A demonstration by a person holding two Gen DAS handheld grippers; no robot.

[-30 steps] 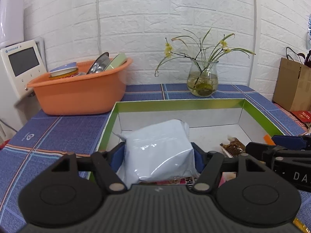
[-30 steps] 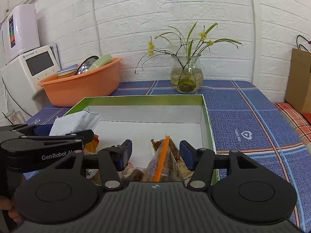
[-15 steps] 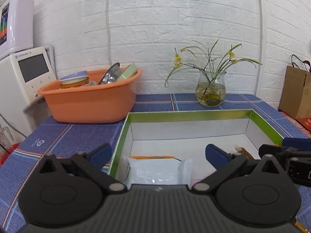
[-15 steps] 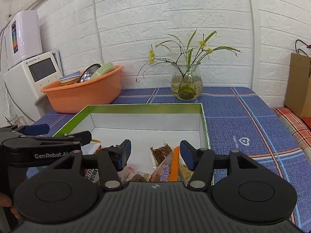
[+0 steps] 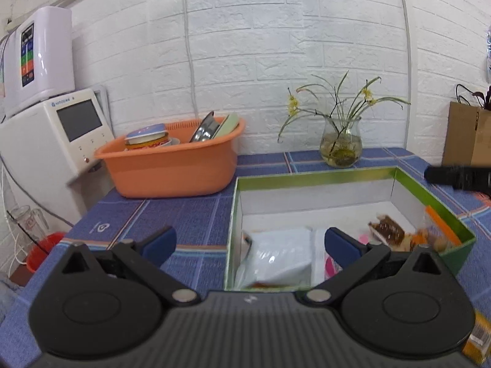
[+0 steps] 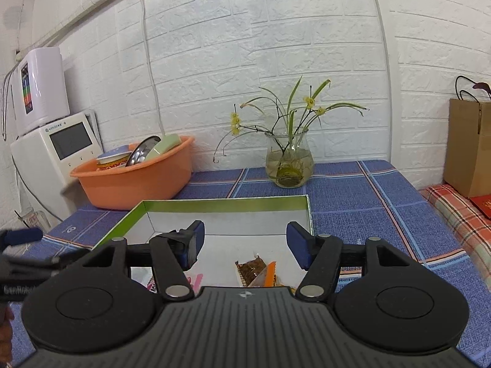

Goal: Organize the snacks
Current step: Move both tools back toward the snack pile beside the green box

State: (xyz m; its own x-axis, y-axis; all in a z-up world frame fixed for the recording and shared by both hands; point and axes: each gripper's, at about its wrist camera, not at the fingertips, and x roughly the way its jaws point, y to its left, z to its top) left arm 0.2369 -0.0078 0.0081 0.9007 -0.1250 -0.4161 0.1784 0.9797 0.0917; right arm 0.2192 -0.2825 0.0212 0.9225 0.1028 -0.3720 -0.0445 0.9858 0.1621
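A green-rimmed white box sits on the blue plaid tablecloth. A white snack packet lies flat in its near left corner. My left gripper stands wide open above and in front of that packet, touching nothing. A brown snack and an orange-edged clear packet lie at the box's right side. In the right wrist view, my right gripper hovers over the box with its jaws opening and nothing between them. The brown snack and orange-edged packet lie below it.
An orange basin of dishes stands behind the box on the left. A glass vase with flowers stands at the back. A white appliance is at far left, a paper bag at far right.
My left gripper let go of the white packet, which dropped flat into the box, then spread wide and drew back leftward. My right gripper rose off the orange-edged packet and widened.
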